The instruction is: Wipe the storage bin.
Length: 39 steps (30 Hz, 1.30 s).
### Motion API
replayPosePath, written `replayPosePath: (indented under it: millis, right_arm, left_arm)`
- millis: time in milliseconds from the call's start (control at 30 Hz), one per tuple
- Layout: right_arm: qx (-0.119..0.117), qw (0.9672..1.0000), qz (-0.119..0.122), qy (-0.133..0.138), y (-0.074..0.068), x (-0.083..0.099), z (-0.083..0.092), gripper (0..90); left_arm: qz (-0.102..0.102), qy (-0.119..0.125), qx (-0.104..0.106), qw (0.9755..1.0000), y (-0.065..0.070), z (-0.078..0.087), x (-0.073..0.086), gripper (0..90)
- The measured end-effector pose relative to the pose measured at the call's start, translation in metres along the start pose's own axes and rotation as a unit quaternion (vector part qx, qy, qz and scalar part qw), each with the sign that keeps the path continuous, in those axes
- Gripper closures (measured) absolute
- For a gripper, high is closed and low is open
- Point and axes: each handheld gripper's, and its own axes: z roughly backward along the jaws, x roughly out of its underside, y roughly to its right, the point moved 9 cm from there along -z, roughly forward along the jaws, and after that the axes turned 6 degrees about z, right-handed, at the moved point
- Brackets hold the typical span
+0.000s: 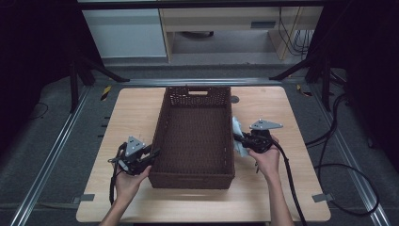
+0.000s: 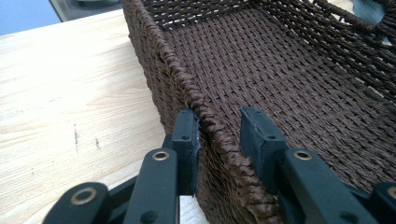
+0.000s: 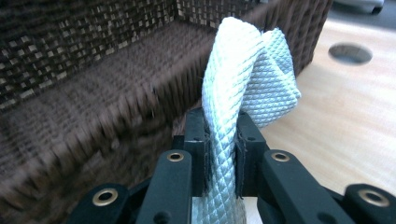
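A dark brown woven basket stands empty in the middle of the wooden table. My left gripper is at its near left wall. In the left gripper view the left gripper straddles the basket's rim: one pad touches the weave outside, while the other stands a little off it inside. My right gripper is at the basket's right wall, shut on a white quilted cloth. In the right gripper view the cloth rises folded from between the pads of the right gripper, beside the basket wall.
A round hole is cut in the table behind the basket's far right corner, and it shows in the right gripper view as the hole. Bare wood lies left and right of the basket. Cables trail over the floor at the right.
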Motion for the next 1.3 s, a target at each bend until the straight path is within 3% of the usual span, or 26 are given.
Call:
replayPosePath:
  millis: [333, 433, 500, 667, 833, 1000, 1300]
  right_arm:
    - [-0.004, 0.9977, -0.03, -0.06, -0.002, 0.054, -0.029, 79.0]
    - [-0.007, 0.9977, -0.029, -0.061, -0.004, 0.049, -0.026, 79.1]
    - [-0.012, 0.9985, -0.028, -0.045, -0.005, 0.035, -0.019, 79.0]
    - [-0.006, 0.9999, -0.005, -0.014, -0.006, 0.004, 0.003, 79.0]
    - [-0.005, 0.9999, 0.013, 0.003, -0.012, -0.011, 0.019, 79.0]
    - [-0.008, 0.9997, 0.022, -0.009, -0.018, -0.002, 0.021, 79.1]
    - [-0.01, 0.9982, 0.001, -0.058, -0.019, 0.039, 0.002, 79.1]
  left_arm:
    - [0.009, 0.004, 0.007, 0.9999, -0.005, -0.006, -0.004, 68.0]
    - [0.009, 0.005, 0.008, 0.9999, -0.005, -0.006, -0.003, 67.9]
    - [0.009, 0.005, 0.007, 0.9999, -0.005, -0.006, -0.003, 67.9]
    - [0.01, 0.005, 0.009, 0.9999, -0.005, -0.006, -0.003, 67.6]
    - [0.01, 0.005, 0.008, 0.9999, -0.005, -0.006, -0.003, 67.6]
    - [0.012, 0.004, 0.006, 0.9999, -0.005, -0.006, -0.003, 68.2]
    - [0.006, 0.002, 0.0, 1.0, -0.007, -0.014, -0.009, 68.5]
